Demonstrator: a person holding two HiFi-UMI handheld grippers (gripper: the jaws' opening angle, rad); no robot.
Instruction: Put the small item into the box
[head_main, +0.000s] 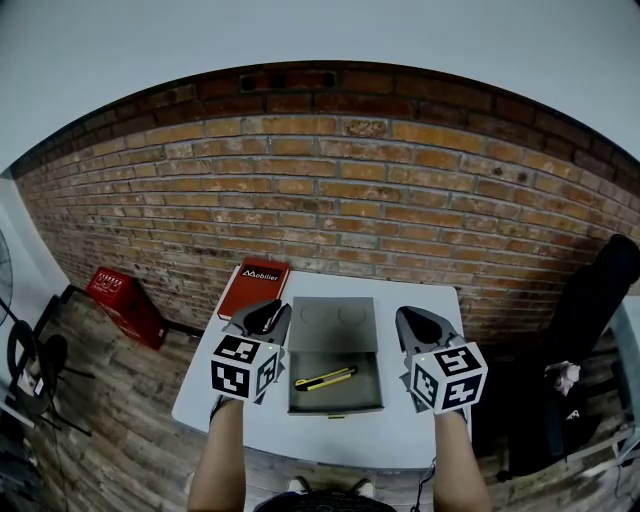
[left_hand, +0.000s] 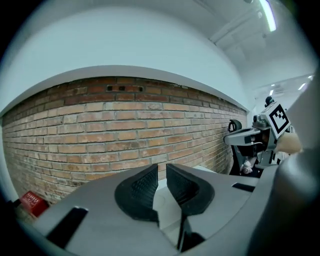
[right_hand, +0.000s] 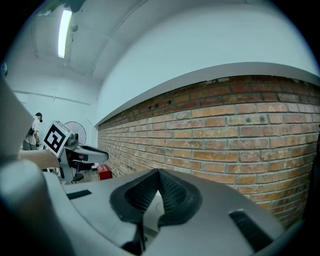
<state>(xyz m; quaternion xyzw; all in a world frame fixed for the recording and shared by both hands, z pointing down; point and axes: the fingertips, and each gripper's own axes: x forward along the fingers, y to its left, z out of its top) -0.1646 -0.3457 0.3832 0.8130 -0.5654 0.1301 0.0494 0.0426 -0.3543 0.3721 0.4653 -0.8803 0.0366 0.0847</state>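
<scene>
A yellow and black utility knife (head_main: 325, 379) lies inside the open grey box (head_main: 335, 408) in the middle of the white table (head_main: 300, 435); the box's lid (head_main: 333, 320) lies flat behind it. My left gripper (head_main: 265, 315) (left_hand: 162, 167) hovers over the box's left edge, its jaws a narrow gap apart with nothing between them. To the right of the box, my right gripper (head_main: 420, 322) (right_hand: 159, 172) has its fingertips touching and holds nothing. Both point toward the brick wall.
A red book (head_main: 253, 287) lies at the table's back left corner. A red crate (head_main: 122, 300) stands on the floor at the left by the wall. A black chair (head_main: 600, 300) is at the right, and a fan stand (head_main: 20, 360) at the far left.
</scene>
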